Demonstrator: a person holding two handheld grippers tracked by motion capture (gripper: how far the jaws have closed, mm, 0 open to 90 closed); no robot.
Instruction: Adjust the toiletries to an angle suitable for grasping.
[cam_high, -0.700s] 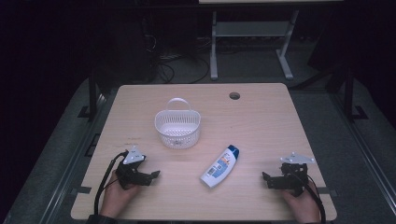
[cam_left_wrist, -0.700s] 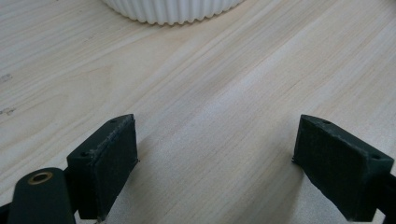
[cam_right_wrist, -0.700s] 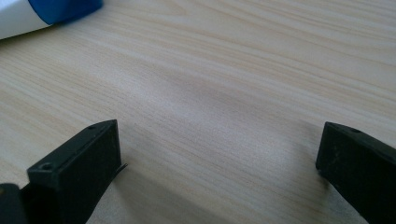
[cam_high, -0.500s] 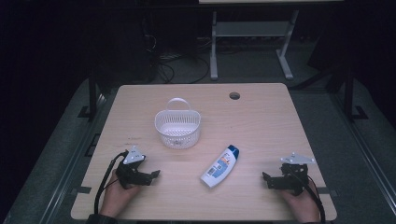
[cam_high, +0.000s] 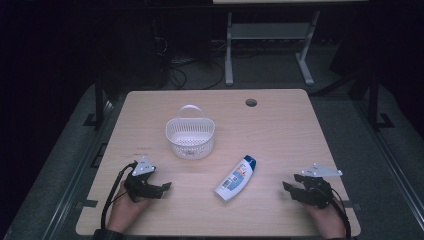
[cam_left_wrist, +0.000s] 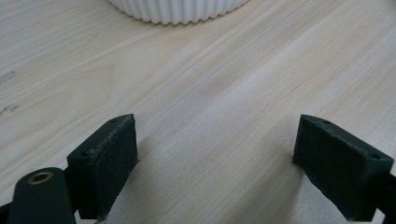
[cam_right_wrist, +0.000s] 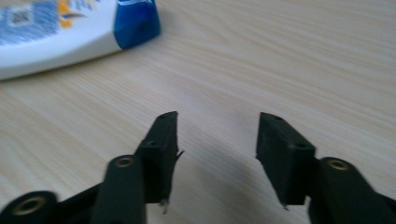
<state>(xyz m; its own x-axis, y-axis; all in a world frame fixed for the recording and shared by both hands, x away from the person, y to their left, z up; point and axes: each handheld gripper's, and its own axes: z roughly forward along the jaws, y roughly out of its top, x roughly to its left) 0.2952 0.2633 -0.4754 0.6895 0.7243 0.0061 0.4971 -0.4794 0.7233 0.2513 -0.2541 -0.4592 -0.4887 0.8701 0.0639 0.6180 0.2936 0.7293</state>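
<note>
A white bottle with a blue cap (cam_high: 236, 178) lies on its side near the middle front of the wooden table (cam_high: 280, 135). Behind it to the left stands a white ribbed basket (cam_high: 190, 134) with a handle. My left gripper (cam_high: 162, 189) rests at the front left, open, nothing between its jaws; the basket's lower wall (cam_left_wrist: 180, 10) shows ahead of it. My right gripper (cam_high: 291, 186) rests at the front right, open and empty. In the right gripper view the bottle (cam_right_wrist: 70, 28) lies ahead to the left, apart from the jaws.
A round cable hole (cam_high: 251, 102) sits near the table's far edge. Beyond the table stands a metal frame (cam_high: 265, 45) with cables on the dark floor. Bare wood lies between the two grippers and right of the bottle.
</note>
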